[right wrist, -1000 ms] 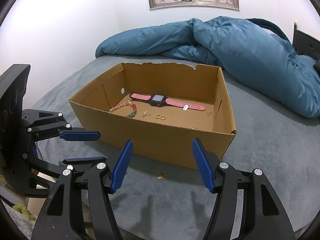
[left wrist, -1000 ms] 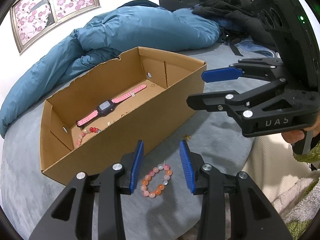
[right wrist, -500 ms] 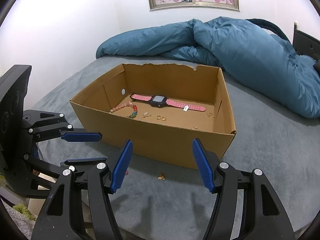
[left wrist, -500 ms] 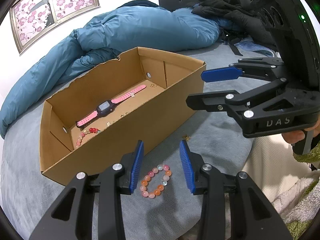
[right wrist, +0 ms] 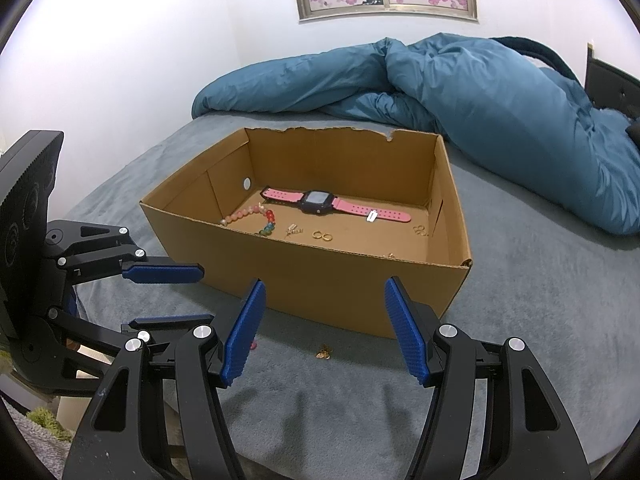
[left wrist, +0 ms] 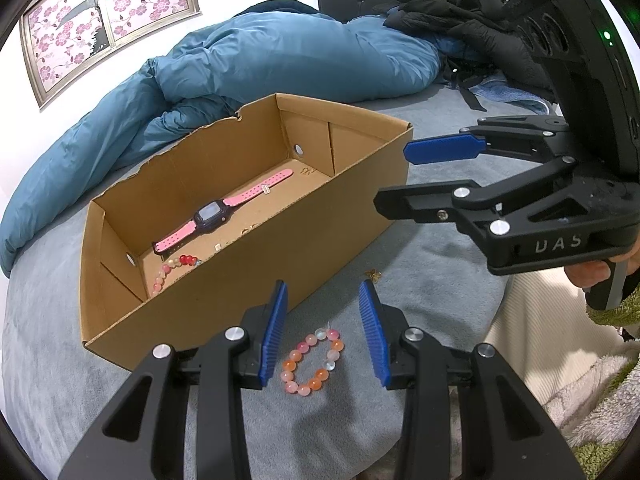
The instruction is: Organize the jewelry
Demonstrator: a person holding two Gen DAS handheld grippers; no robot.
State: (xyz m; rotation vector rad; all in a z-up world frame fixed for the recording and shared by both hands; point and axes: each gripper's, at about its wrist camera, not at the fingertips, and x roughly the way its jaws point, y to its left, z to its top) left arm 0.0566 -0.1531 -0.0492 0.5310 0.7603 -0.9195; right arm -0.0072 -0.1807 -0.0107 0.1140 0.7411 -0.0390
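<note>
Lying between left gripper (left wrist: 323, 330) pads: pink-orange bead bracelet (left wrist: 312, 361).

The letters "DAS" are read in pale raised capitals on the black body of the right gripper (left wrist: 424, 176), seen in the left wrist view. No other text, label, brand or number can be made out in either view.
</note>
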